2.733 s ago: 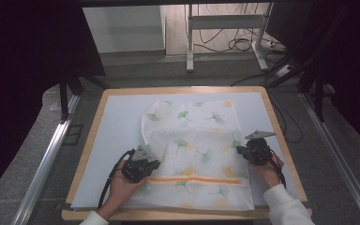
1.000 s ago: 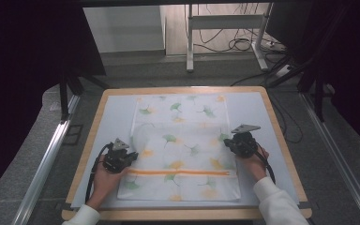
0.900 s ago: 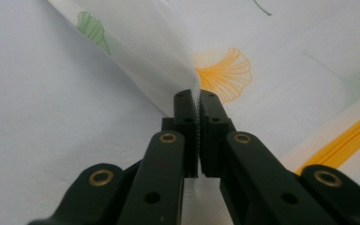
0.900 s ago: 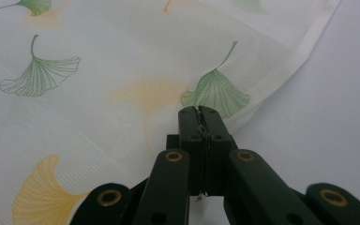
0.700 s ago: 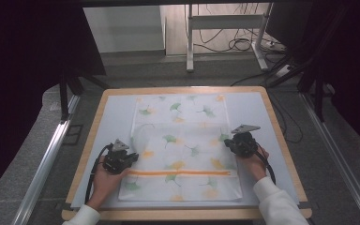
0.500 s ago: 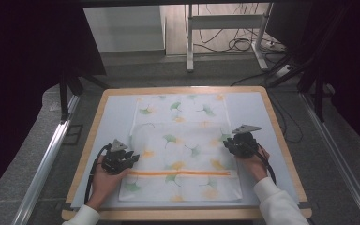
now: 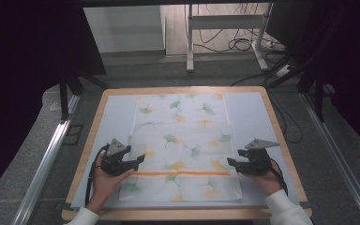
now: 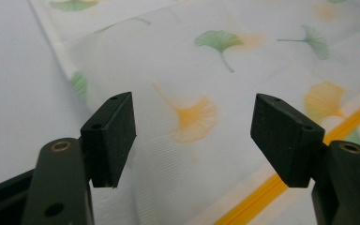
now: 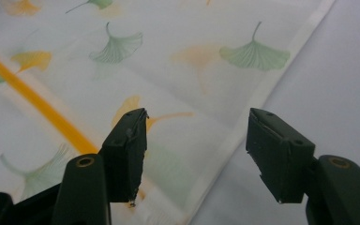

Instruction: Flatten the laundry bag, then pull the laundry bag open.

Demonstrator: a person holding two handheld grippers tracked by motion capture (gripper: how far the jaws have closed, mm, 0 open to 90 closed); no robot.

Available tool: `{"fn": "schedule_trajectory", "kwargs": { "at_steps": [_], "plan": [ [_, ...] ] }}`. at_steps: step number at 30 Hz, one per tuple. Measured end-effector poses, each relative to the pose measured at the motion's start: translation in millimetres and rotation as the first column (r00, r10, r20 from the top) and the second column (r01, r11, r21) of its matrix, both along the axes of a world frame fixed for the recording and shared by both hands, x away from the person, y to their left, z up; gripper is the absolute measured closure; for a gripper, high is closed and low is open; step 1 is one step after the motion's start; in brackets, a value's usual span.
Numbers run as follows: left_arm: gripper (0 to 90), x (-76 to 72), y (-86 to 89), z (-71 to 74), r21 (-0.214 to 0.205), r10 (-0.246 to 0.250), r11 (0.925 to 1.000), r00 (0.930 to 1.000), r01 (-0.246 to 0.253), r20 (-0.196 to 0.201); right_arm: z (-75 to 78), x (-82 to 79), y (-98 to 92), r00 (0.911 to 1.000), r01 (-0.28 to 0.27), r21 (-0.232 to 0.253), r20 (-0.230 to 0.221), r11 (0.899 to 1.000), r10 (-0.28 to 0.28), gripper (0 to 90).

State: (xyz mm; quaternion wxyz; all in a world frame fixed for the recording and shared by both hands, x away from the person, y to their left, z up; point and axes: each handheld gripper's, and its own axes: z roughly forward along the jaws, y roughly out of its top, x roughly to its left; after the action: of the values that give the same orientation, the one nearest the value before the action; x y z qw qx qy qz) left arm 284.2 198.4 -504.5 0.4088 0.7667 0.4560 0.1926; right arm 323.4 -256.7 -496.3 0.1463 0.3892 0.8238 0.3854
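A white cloth (image 7: 183, 140) printed with green and orange ginkgo leaves lies spread flat on the table, an orange stripe (image 7: 183, 173) running across its near part. My left gripper (image 7: 139, 160) sits at the cloth's left edge and is open. Its jaws have just been opening, with nothing gripped between them. In the left gripper view the left gripper (image 8: 192, 136) stands wide above the cloth (image 8: 215, 70). My right gripper (image 7: 229, 163) is at the right edge, also open after just opening. In the right gripper view the right gripper (image 9: 197, 150) straddles the cloth's hem (image 9: 243, 117) without touching it.
The cloth rests on a pale mat (image 7: 115, 117) that covers a wood-rimmed table (image 7: 86, 154). Bare mat lies left and right of the cloth. Beyond the far edge stand a metal frame (image 7: 225, 21) and floor cables (image 7: 243, 44). Rails (image 7: 47, 159) run along both sides.
The bunched cloth has been drawn out flat. Both grippers let go of its side edges and their jaws opened. The right gripper moved toward the near right.
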Motion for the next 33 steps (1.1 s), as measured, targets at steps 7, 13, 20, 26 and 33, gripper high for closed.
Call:
{"fn": "schedule_trajectory", "kwargs": {
  "at_steps": [7,13,20,26,33],
  "plan": [
    [29.6,-4.1,-30.0,7.9,0.014,-0.070,0.9975,0.9975,0.070,-0.005,-1.4,-42.0,-6.9,0.9999,-0.004,-0.024,0.011,1.000,0.004,48.2],
    [28.8,2.3,-56.9,9.9,0.014,-0.126,0.9919,0.9919,0.126,-0.017,-2.0,-55.3,-6.3,0.9994,-0.017,-0.026,0.031,1.000,0.017,60.4],
    [29.4,13.1,-92.7,14.5,0.037,-0.213,0.9762,0.9766,0.214,-0.032,-8.3,-67.6,-3.5,0.9984,-0.056,-0.037,-0.012,0.998,0.056,69.1],
    [28.6,23.3,-129.1,14.2,0.044,-0.278,0.9589,0.9595,0.280,-0.044,-13.6,-67.2,0.6,0.9970,-0.071,-0.052,-0.035,0.996,0.069,70.5],
    [30.9,33.7,-159.6,14.0,0.023,-0.363,0.9309,0.9301,0.364,-0.057,-14.5,-66.4,-0.8,0.9969,-0.066,-0.056,-0.046,0.996,0.064,76.6]
  ]
}}
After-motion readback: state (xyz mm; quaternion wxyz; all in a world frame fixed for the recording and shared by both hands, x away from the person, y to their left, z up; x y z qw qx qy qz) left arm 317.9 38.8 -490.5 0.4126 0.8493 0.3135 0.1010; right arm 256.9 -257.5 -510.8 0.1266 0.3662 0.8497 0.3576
